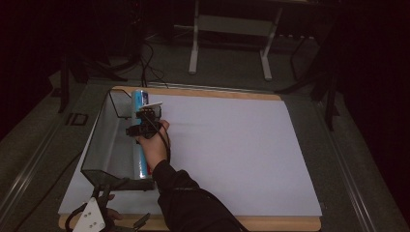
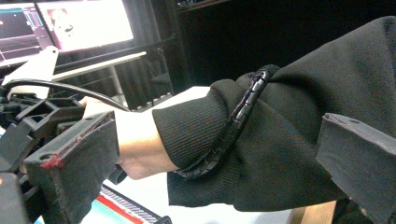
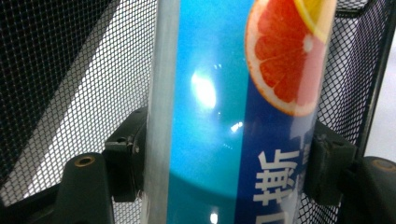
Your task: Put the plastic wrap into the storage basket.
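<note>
Up close, right gripper (image 3: 224,154) clamps blue can (image 3: 233,93), grapefruit picture visible.

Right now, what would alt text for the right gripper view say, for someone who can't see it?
A tall blue cylindrical can with a grapefruit-slice picture is clamped between the right gripper's two black fingers, inside a black wire-mesh basket whose mesh shows on both sides.

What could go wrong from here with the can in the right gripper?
The right gripper clamps the glossy blue can by its smooth sides, so it might slip. The can sits close to the wall of the mesh basket, so the gripper or can could snag or shove it. The open left gripper isn't steadying the basket.
</note>
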Action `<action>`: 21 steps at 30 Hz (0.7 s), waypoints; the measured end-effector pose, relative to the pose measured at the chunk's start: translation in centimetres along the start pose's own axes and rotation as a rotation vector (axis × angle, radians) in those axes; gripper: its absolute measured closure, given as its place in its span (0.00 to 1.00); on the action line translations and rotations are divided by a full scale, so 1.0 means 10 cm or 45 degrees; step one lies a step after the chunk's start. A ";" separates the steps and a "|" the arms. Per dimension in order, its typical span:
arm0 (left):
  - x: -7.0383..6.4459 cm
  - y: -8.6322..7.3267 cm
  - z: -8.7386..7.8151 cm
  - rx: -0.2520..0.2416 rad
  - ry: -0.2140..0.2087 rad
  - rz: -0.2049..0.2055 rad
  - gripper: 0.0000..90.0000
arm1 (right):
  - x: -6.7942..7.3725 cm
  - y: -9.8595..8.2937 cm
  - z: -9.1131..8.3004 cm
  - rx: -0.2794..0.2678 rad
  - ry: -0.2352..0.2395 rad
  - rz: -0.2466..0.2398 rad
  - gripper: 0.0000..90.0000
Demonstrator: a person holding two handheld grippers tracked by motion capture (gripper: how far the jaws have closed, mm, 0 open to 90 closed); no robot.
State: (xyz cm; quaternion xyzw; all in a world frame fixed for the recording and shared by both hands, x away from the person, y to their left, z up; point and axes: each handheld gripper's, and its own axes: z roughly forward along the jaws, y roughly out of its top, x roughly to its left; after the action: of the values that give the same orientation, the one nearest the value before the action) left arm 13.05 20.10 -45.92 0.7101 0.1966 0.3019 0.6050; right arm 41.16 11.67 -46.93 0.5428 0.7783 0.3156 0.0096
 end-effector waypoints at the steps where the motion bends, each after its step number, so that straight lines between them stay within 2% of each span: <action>1: 0.00 0.00 0.00 -0.001 -0.001 -0.001 0.01 | 0.00 0.00 0.00 0.001 -0.001 -0.003 0.32; 8: 0.00 0.00 0.01 0.008 -0.002 0.001 0.01 | -0.03 0.03 -0.01 0.029 0.028 -0.054 0.30; 10: 0.00 0.00 0.01 0.006 -0.003 0.000 0.01 | -0.05 0.04 -0.05 0.019 0.053 -0.125 0.25; 11: 0.00 0.00 0.01 0.006 -0.004 0.000 0.01 | -0.07 0.06 -0.15 -0.033 0.071 -0.173 0.23; 12: 0.00 0.00 0.01 0.006 -0.003 -0.001 0.01 | -0.07 0.06 -0.15 -0.033 0.071 -0.173 0.23; 15: 0.00 0.00 0.02 0.009 -0.001 -0.004 0.01 | -0.11 0.07 -0.29 -0.087 0.080 -0.287 0.16; 18: 0.01 0.00 0.01 0.007 0.000 -0.012 0.01 | -0.18 0.08 -0.43 -0.121 0.130 -0.381 0.14; 21: 0.01 -0.01 0.03 0.016 -0.005 -0.013 0.01 | -0.24 0.09 -0.56 -0.161 0.152 -0.471 0.13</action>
State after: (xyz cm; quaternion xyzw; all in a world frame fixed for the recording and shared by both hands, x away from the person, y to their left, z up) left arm 13.32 19.96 -45.99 0.7134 0.2008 0.2961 0.6026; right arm 40.86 7.12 -42.80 0.3692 0.8426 0.3881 0.0554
